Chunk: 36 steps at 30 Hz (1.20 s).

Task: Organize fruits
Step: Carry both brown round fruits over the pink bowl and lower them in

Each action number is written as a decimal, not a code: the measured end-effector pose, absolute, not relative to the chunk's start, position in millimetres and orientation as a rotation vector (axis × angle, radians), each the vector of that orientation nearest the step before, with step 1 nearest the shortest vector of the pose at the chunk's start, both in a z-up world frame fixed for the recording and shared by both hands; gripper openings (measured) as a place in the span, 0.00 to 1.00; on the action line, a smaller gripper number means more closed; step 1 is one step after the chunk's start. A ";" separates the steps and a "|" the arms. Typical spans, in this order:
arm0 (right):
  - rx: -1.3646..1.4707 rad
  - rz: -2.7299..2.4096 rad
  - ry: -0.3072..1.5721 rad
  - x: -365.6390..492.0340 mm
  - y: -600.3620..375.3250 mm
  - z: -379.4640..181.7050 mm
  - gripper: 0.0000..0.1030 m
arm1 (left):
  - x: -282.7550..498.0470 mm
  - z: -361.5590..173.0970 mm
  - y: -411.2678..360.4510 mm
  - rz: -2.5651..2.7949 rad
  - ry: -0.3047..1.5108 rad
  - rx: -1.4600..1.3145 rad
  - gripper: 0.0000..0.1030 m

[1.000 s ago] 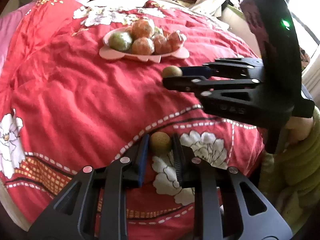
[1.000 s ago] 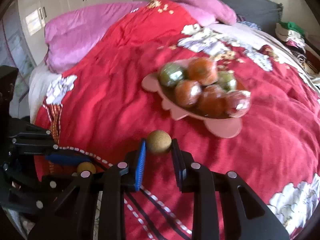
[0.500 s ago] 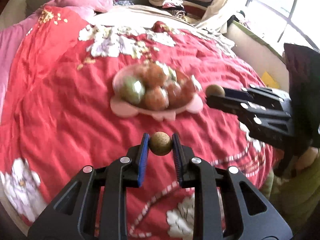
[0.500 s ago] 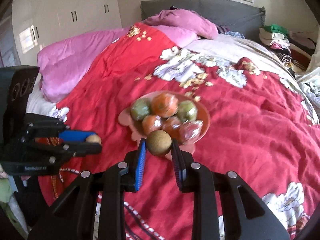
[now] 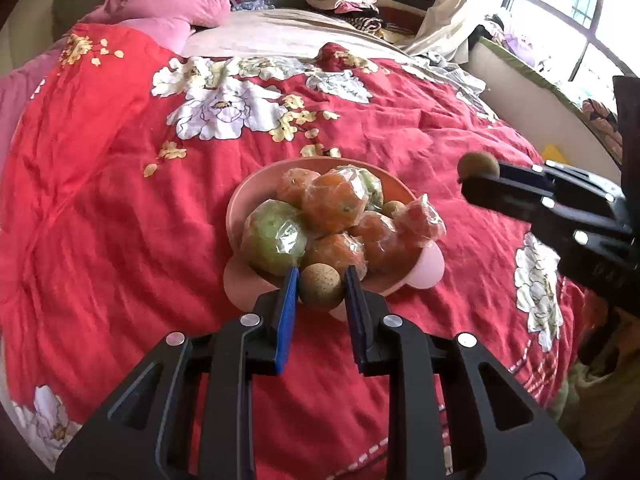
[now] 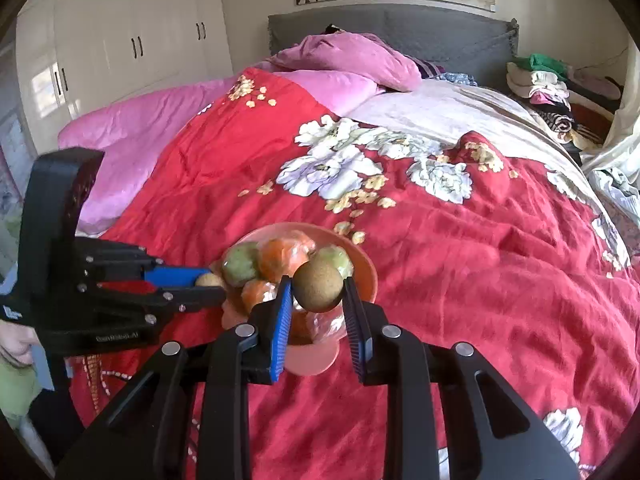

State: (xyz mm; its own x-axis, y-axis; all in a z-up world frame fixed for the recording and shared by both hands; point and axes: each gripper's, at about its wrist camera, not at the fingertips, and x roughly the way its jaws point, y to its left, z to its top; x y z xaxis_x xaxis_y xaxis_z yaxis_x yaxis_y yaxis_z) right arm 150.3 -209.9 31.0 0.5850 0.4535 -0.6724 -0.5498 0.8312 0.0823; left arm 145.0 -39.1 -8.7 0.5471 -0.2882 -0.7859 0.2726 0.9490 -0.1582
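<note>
A pink bowl (image 5: 256, 192) on the red quilt holds several wrapped oranges and green fruits. My left gripper (image 5: 321, 287) is shut on a small brown round fruit (image 5: 321, 286) at the bowl's near rim. My right gripper (image 6: 317, 292) is shut on a second small brown round fruit (image 6: 318, 285) above the bowl's (image 6: 366, 280) near side. The right gripper (image 5: 480, 178) also shows in the left wrist view, to the right of the bowl. The left gripper (image 6: 210, 282) shows in the right wrist view, at the bowl's left edge.
The red floral quilt (image 5: 120, 200) covers the bed. Pink pillows (image 6: 344, 60) and a grey headboard (image 6: 440, 28) lie at the far end. Folded clothes (image 6: 544, 80) are stacked at the far right. White wardrobes (image 6: 132, 40) stand to the left.
Both grippers have lifted their brown fruits off the quilt and moved forward to the pink bowl, which now sits much closer in both views.
</note>
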 end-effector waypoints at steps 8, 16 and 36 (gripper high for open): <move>-0.151 0.586 0.773 178.9 -207.1 24.7 0.23 | 150.4 -13.5 -41.2 -0.323 0.938 -0.017 0.16; -0.161 0.590 0.836 199.8 -200.4 9.4 0.23 | 151.7 -18.0 -40.9 -0.320 0.946 -0.018 0.16; -0.132 0.606 0.913 209.7 -198.1 -9.1 0.24 | 154.5 -16.7 -41.7 -0.320 0.946 -0.021 0.16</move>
